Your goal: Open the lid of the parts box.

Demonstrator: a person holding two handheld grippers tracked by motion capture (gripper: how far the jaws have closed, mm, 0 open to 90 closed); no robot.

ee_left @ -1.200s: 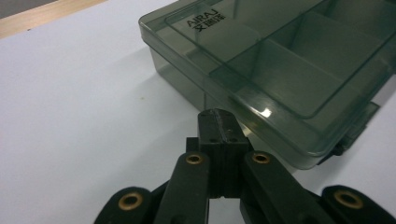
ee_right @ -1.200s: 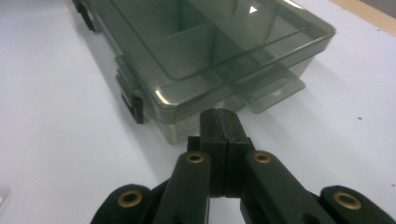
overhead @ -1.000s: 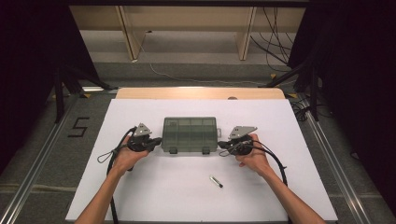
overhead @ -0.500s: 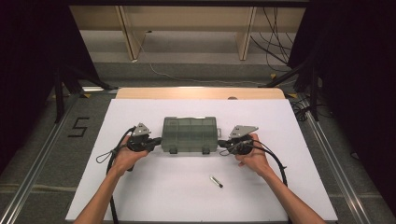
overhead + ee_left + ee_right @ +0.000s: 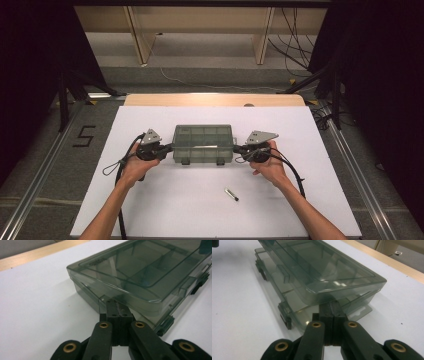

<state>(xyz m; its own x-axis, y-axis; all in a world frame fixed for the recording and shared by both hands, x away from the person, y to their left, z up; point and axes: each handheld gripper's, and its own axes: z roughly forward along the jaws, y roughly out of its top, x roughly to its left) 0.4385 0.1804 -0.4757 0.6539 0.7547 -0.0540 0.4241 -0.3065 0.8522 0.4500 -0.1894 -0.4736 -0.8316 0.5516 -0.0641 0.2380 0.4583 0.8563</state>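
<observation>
Your left hand (image 5: 134,167) holds the left claw (image 5: 169,148) low over the white worktop (image 5: 165,210), its cable looping off behind your wrist. In the left gripper view its two black jaws are pressed together with no gap between them, clenched, and their tips touch the short end wall of the smoky clear plastic compartment box (image 5: 203,144); you cannot tell from these pictures whether any lip of the box is pinched between them. Directly ahead of that claw the box (image 5: 140,277) stretches away, its lid down over the divided compartments, two dark latches on the long side to the claw's right. On the far end of the box your right claw (image 5: 237,149) meets it from the opposite side, held in your right hand (image 5: 270,167). In the right gripper view those jaws are likewise clenched tight together, tips tucked in just under the lid's end, where the lid (image 5: 319,267) sits slightly raised above the tray (image 5: 294,308) below it. Near your right forearm, well apart from both claws and the box, a small dark pen-like object (image 5: 231,194) lies on the worktop.
</observation>
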